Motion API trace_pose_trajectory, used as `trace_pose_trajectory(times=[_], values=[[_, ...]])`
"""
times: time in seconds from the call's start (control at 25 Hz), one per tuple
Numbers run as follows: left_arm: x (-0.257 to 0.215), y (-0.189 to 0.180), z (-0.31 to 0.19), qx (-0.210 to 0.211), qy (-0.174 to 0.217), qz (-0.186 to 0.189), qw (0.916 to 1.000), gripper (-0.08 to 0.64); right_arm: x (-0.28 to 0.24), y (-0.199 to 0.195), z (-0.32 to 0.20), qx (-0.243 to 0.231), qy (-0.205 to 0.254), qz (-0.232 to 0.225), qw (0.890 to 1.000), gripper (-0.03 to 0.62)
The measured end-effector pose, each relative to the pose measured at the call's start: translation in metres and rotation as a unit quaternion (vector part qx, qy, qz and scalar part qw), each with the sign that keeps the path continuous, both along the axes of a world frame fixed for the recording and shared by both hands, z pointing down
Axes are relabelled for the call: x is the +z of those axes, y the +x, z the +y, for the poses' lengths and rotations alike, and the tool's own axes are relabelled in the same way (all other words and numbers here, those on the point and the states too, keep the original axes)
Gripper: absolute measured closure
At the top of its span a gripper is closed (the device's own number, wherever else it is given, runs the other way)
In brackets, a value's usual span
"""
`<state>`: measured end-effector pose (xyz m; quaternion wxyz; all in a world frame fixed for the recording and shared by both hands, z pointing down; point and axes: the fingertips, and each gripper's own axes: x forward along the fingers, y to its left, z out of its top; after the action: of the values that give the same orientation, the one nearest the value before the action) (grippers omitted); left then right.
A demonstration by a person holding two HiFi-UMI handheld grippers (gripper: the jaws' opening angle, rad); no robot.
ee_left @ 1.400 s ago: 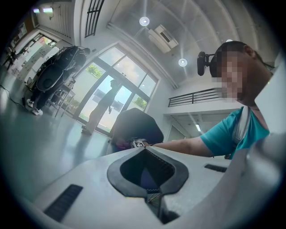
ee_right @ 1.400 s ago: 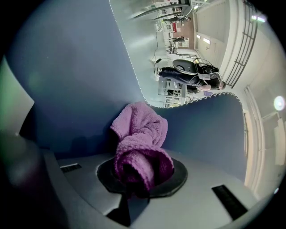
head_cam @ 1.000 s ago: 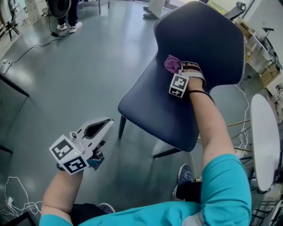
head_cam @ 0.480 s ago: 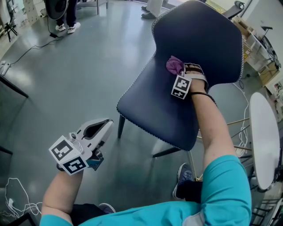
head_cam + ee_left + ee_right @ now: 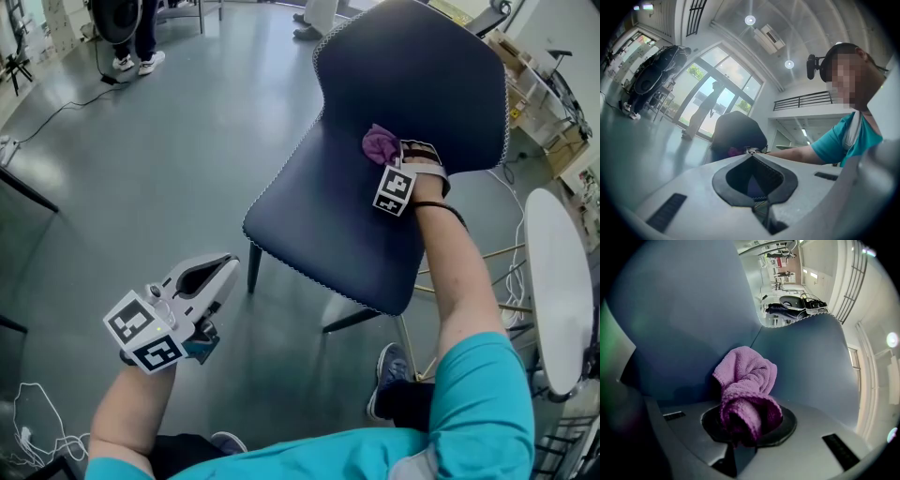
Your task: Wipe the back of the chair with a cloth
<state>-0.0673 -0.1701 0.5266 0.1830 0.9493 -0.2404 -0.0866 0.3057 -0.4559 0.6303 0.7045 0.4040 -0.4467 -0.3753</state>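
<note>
The chair (image 5: pixel 422 84) stands with its dark backrest facing you, so the surface to wipe is in reach. Your left hand-held gripper (image 5: pixel 220 267) hangs low, well apart from the seat, jaws together on nothing, likely parked as unneeded. Your right hand-held gripper (image 5: pixel 392 157) is clamped on the bunched purple cloth (image 5: pixel 380 143), which presses against the backrest's lower part for 1-handed wiping.

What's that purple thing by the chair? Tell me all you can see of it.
It is a small purple cloth, fuzzy like microfibre terry, bunched into a wad. The right gripper has its jaws shut on one folded end; the loose end bulges forward against the blue chair, low on the backrest near the seat.
</note>
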Motion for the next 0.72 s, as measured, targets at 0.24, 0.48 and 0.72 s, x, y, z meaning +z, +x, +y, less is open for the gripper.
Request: trace_pose_trajectory(times=[0.24, 0.48, 0.72], values=[[-0.001, 0.003, 0.004, 0.003, 0.001, -0.001, 1.0, 0.557, 0.001, 0.022, 0.013, 0.016, 0.0, 0.0, 1.0, 0.535], [-0.006, 0.009, 0.01, 0.008, 0.003, -0.002, 1.0, 0.557, -0.002, 0.04, 0.026, 0.027, -0.001, 0.001, 1.0, 0.535], [-0.006, 0.012, 0.014, 0.01, 0.004, -0.004, 0.9999, 0.557, 0.0, 0.058, 0.037, 0.039, -0.002, 0.001, 0.999, 0.535]])
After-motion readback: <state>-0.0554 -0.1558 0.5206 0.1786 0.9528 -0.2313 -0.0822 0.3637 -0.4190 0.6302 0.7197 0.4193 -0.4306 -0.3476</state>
